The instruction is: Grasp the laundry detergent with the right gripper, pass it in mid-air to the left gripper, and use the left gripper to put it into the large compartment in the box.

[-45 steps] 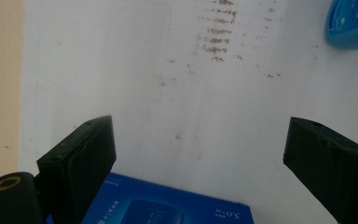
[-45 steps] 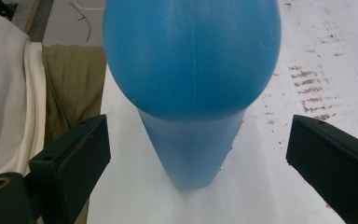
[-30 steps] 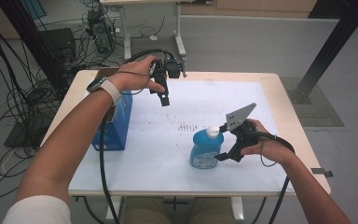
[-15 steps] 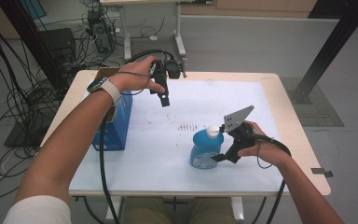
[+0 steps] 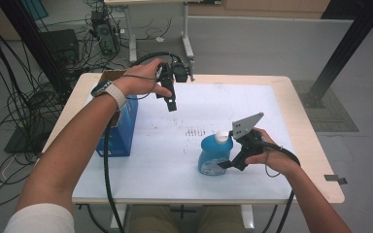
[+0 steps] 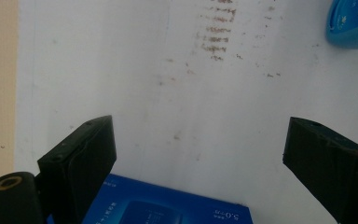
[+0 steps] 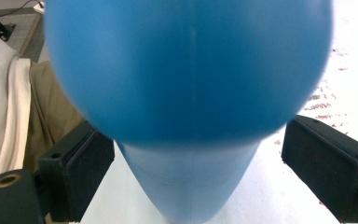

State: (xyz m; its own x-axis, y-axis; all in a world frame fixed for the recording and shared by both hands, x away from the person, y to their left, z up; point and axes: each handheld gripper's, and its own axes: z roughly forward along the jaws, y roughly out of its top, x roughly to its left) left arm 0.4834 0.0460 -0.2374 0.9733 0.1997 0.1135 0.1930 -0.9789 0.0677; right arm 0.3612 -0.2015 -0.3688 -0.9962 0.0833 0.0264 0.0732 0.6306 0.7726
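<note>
The person wears a white short sleeve and a watch with a pale band on the left wrist. Both grippers, left gripper and right gripper, are black with blocky jaws and thick black cables. A grey three-cornered plate tops the right one.

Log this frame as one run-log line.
right gripper: jaws just been closing, straddle blue bottle, pads not touching | left gripper: open, empty, above white sheet | blue box: table left
</note>
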